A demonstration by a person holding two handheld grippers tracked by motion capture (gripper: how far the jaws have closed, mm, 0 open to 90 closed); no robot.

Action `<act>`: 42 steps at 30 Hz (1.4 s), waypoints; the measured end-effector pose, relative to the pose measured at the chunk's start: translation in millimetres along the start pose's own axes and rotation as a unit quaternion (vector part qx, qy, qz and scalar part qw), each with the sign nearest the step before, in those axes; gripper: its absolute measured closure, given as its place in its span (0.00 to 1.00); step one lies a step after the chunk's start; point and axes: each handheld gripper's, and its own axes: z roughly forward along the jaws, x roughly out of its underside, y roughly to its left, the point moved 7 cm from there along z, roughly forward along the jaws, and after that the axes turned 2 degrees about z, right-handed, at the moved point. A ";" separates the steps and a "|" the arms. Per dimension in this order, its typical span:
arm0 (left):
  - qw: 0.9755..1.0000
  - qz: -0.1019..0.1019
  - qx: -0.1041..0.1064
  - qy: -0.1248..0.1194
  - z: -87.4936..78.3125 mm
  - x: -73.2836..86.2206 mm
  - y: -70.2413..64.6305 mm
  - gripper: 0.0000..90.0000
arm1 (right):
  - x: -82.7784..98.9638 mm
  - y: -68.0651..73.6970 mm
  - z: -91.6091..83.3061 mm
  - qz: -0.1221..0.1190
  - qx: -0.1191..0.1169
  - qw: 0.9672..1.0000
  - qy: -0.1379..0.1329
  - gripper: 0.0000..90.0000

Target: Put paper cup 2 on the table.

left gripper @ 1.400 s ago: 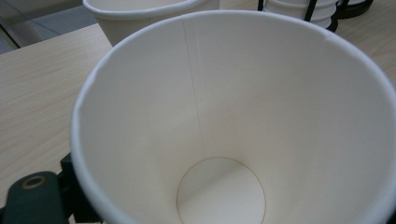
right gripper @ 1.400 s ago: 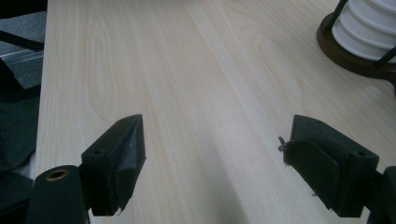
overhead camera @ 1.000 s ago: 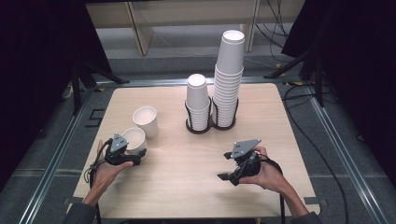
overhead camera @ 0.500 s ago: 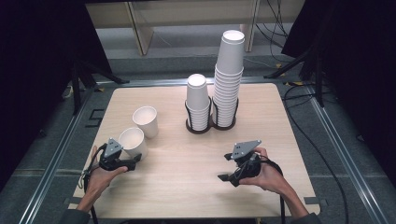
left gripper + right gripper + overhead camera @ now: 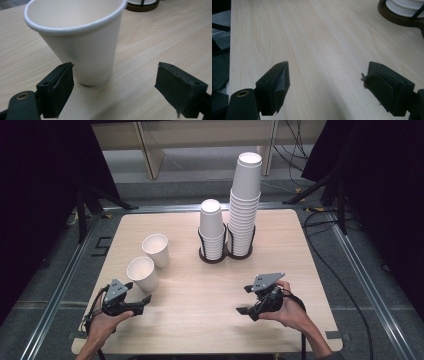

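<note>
Black foam pads line the left gripper (image 5: 115, 90), whose jaws stand apart and grip nothing; in the left gripper view the near cup (image 5: 77, 37) sits just beyond them, toward the left jaw at about 11 o'clock, its base clear of both pads. Seen from the high view, the left gripper (image 5: 142, 301) rests at the table's 7 o'clock corner with the near cup (image 5: 142, 274) upright just ahead of it, apart from the jaws. A second cup (image 5: 156, 250) stands close beside the first at its 1 o'clock, also mouth-up. Across the table (image 5: 200, 320), the right gripper (image 5: 242, 301) sits at 5 o'clock, jaws likewise spread over bare wood, holding nothing. At 12 o'clock a dark holder (image 5: 220, 256) carries a short stack (image 5: 212, 227) and a tall stack (image 5: 245, 205) of inverted cups.

The near cup looks like thin white paper: very light, easily tipped by a nudge, and soft enough to buckle under a hard squeeze. Its rolled rim is likely the stiffest part, while the smooth tapered wall could slide upward out of a loose pinch. A gentle hold across the wall at mid-height, or one jaw inside the rim and one outside, seems the safest purchase.
</note>
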 end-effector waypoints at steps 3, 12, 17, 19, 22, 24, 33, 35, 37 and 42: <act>1.000 0.007 0.006 -0.010 -4.2 -1.5 -9.4 0.16 | 3.3 -0.5 -0.9 0.002 0.002 1.000 0.000 0.22; 0.999 0.019 0.026 -0.022 -13.5 -0.9 -37.6 0.16 | 13.0 2.1 -3.9 0.016 0.012 1.000 -0.007 0.22; 0.999 0.023 0.031 -0.021 -16.9 -0.5 -47.5 0.16 | 16.4 5.9 -5.8 0.016 0.019 1.000 -0.015 0.22; 0.999 0.025 0.033 -0.026 -18.3 -1.4 -52.2 0.16 | 18.2 8.1 -6.9 0.021 0.018 1.000 -0.015 0.22; 0.998 0.027 0.041 -0.028 -19.7 -1.3 -59.1 0.16 | 20.1 8.8 -9.2 0.024 0.025 0.999 -0.022 0.21; 0.997 0.043 0.050 -0.035 -18.6 -1.5 -62.4 0.16 | 21.5 8.8 -10.7 0.022 0.029 0.999 -0.025 0.21; 0.995 0.064 0.072 -0.024 -15.2 4.8 -80.8 0.16 | 32.3 15.9 -16.6 0.038 0.034 0.998 -0.032 0.20; 0.995 0.070 0.073 -0.021 -15.1 6.6 -81.8 0.16 | 33.9 16.7 -18.6 0.047 0.040 0.998 -0.035 0.19; 0.996 0.056 0.067 -0.022 -15.8 7.7 -84.7 0.16 | 36.3 17.3 -19.9 0.048 0.046 0.997 -0.035 0.19; 0.994 0.068 0.075 -0.031 -15.6 6.1 -89.6 0.16 | 48.2 19.2 -21.4 0.054 0.053 0.997 -0.015 0.18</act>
